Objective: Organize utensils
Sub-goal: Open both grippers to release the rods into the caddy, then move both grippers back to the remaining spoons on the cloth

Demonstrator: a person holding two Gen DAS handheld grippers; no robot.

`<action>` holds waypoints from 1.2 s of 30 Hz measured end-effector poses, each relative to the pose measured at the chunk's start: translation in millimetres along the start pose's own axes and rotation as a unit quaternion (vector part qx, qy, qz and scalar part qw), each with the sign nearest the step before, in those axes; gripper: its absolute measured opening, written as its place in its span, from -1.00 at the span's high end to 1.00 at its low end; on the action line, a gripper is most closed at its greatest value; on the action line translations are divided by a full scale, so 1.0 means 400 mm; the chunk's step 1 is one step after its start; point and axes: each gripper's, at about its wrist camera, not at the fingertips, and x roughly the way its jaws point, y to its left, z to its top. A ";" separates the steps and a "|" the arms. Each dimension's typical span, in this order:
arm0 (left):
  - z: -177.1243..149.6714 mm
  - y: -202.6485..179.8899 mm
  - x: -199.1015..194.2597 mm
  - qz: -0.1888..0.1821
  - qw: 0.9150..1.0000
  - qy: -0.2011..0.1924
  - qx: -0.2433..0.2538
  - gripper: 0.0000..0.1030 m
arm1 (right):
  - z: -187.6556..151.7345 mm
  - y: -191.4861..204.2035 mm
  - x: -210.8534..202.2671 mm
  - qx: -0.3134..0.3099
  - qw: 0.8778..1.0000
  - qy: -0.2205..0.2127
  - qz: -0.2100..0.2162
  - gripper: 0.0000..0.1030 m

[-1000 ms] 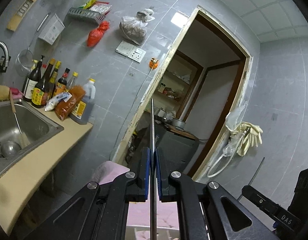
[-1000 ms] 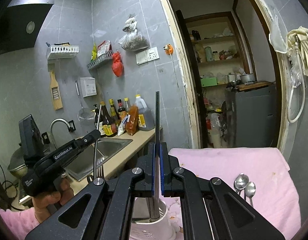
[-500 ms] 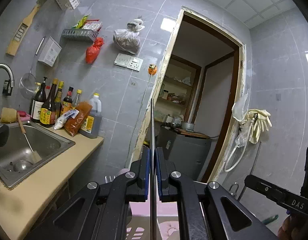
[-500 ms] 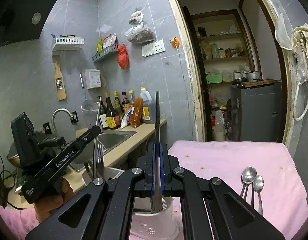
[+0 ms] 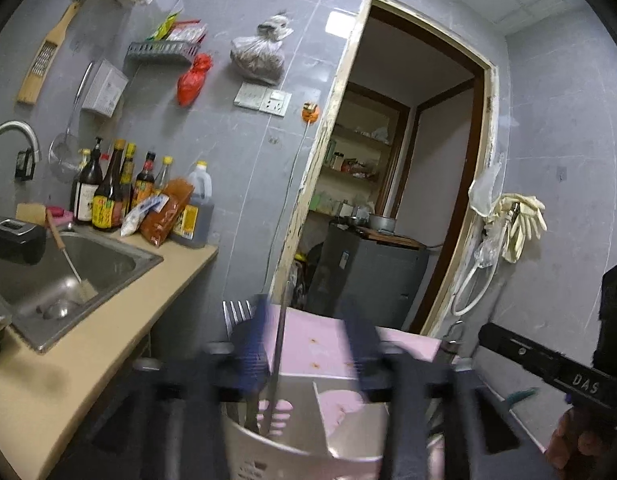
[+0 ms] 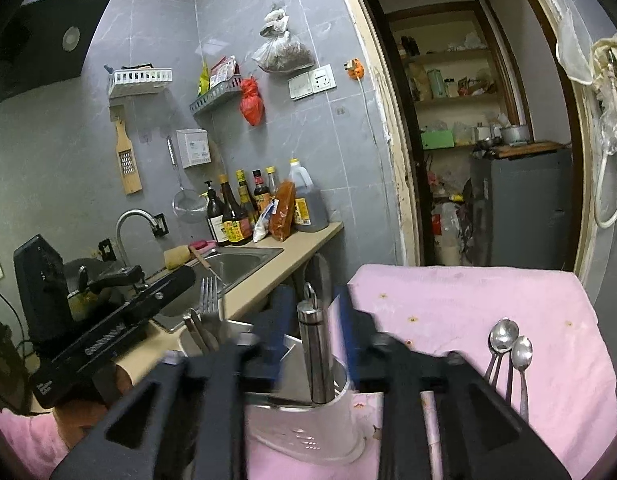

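Observation:
A white utensil holder [image 6: 308, 432] stands on the pink cloth [image 6: 468, 304]. The jaws of my right gripper [image 6: 312, 324] are opening. A steel handle with a ring [image 6: 313, 344] stands in the holder between the pads, clear of both. Forks [image 6: 208, 308] stick up, tines upward, at the holder's left side. In the left wrist view the jaws of my left gripper [image 5: 306, 344] are opening too. A thin metal utensil handle [image 5: 279, 340] leans between them, its lower end down in the holder [image 5: 268, 444]. Both grippers are blurred.
Three spoons [image 6: 506, 340] lie on the cloth at the right. A sink [image 6: 228, 264] and a beige counter [image 6: 308, 236] with bottles [image 6: 236, 216] run along the left. An open doorway [image 6: 488, 160] lies beyond. A hand holds the left gripper's body [image 6: 108, 332].
Both grippers were shut on upright thin handles and have now parted their jaws. The utensils have dropped lower into the holder. The left view has sunk toward the holder.

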 end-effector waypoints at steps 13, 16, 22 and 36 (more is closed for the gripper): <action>0.137 -0.189 -0.065 0.029 0.998 0.031 0.038 -0.72 | 0.133 -0.115 -0.207 0.008 0.997 -0.040 -0.066 -0.64; 0.149 -0.261 -0.066 0.032 0.998 0.029 0.051 -0.93 | 0.148 -0.154 -0.257 -0.012 0.993 -0.054 -0.103 -0.86; 0.136 -0.387 -0.038 0.041 0.997 0.035 0.063 -0.99 | 0.168 -0.227 -0.325 -0.052 0.982 -0.065 -0.169 -0.97; 0.050 -0.612 0.107 -0.029 0.993 0.073 0.085 -0.99 | 0.128 -0.427 -0.365 -0.058 0.972 -0.051 -0.222 -0.97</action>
